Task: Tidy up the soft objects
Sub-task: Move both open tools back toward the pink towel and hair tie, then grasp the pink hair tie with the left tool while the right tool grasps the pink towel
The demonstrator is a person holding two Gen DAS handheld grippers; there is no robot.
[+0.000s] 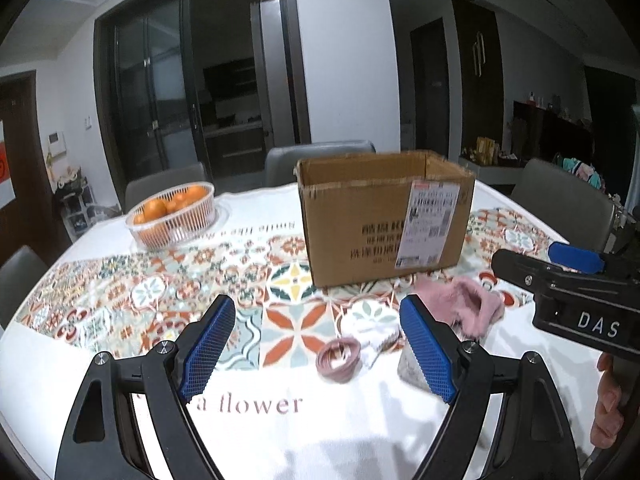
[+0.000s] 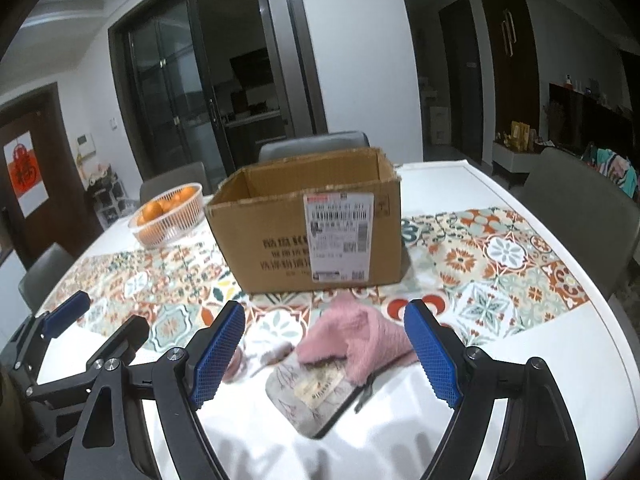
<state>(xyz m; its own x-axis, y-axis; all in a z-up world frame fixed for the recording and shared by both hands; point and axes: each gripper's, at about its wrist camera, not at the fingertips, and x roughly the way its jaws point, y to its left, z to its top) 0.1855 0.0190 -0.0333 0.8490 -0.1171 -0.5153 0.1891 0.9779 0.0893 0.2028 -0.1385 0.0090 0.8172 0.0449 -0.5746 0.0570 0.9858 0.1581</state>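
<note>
An open cardboard box (image 1: pixel 384 220) (image 2: pixel 312 224) stands mid-table. In front of it lie a fluffy pink knit item (image 1: pixel 468 308) (image 2: pixel 356 340), a grey zip pouch (image 2: pixel 316 396) (image 1: pixel 412 368) partly under it, a white sock (image 1: pixel 372 328) and a coiled pink hair tie (image 1: pixel 336 360). My left gripper (image 1: pixel 318 348) (image 2: pixel 110 312) hovers open above the hair tie and sock, touching nothing. My right gripper (image 2: pixel 325 356) (image 1: pixel 526 256) is open above the pink item and pouch, holding nothing.
A white basket of oranges (image 1: pixel 172 216) (image 2: pixel 168 216) sits at the far left of the patterned tablecloth (image 1: pixel 296 276). Grey chairs (image 2: pixel 580 216) ring the table. The table's right edge (image 2: pixel 616 320) curves close by. A hand (image 1: pixel 608 400) holds the right gripper's handle.
</note>
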